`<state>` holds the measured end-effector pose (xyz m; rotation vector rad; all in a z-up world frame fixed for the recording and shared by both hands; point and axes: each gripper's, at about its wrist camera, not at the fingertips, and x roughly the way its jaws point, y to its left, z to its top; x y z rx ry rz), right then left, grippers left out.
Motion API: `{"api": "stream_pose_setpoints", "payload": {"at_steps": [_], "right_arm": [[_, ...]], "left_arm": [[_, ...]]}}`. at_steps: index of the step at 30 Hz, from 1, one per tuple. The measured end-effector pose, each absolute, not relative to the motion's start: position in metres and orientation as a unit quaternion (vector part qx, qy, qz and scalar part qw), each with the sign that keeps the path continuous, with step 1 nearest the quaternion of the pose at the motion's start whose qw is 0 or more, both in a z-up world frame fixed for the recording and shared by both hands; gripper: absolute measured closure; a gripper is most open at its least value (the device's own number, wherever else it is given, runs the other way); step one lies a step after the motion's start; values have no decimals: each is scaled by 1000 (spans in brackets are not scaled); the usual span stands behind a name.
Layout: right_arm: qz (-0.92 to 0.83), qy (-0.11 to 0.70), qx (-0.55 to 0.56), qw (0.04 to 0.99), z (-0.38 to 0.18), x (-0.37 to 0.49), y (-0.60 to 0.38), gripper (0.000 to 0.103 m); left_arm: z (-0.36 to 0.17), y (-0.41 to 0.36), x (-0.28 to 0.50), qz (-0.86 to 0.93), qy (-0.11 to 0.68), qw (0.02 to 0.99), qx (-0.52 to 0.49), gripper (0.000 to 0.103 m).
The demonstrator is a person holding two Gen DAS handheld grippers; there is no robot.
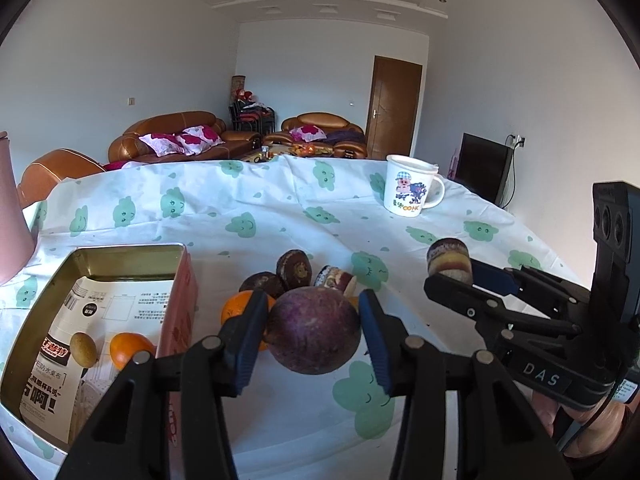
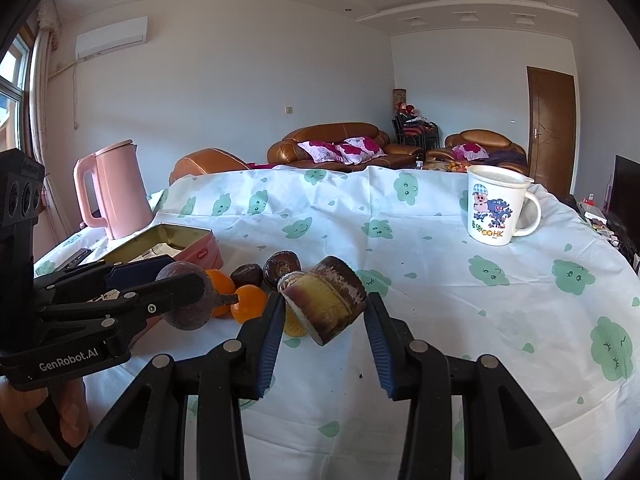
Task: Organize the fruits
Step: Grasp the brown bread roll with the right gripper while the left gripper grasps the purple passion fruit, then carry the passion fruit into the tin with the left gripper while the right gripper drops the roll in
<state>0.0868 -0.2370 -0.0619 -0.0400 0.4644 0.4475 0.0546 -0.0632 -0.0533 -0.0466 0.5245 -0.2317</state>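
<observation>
Left gripper [image 1: 314, 330] clamps a purple fruit [image 1: 313, 330] above the cloth, right of the tin [image 1: 132, 254]. Right gripper [image 2: 324, 312] grips a cut chunk [image 2: 326, 300]. Carry each left, low over the tin, before letting go.

Two fisheye views from wrist cameras, each looking forward along its own gripper's fingers and slightly down across the cloth-covered table [image 1: 280, 208] toward its far edge and the sofas beyond. The left view sits close over the table's near left part; the right view sits just beside it. Both share the fruit pile, the open tin [image 2: 188, 240] and the cartoon mug [image 1: 408, 190].
</observation>
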Motion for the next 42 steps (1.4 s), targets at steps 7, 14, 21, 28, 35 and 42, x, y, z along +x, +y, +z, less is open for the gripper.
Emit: {"api": "stream_pose_setpoints", "payload": {"at_steps": [7, 14, 21, 28, 35, 42], "right_arm": [[217, 222, -23, 950, -61, 83, -236, 60], [211, 210, -45, 954, -59, 78, -229, 60], [227, 204, -52, 951, -56, 71, -215, 60], [242, 195, -59, 948, -47, 67, -199, 60], [269, 191, -72, 941, -37, 67, -175, 60], [299, 191, -87, 931, -32, 66, -142, 60]], "left_arm": [[-53, -61, 55, -114, 257, 959, -34, 55], [-51, -55, 48, -113, 246, 962, -45, 54], [-50, -45, 42, -101, 242, 964, -48, 54], [-44, -34, 36, -91, 232, 967, -55, 54], [-40, -10, 31, -71, 226, 969, -71, 54], [-41, 19, 28, -47, 227, 968, -92, 54]]}}
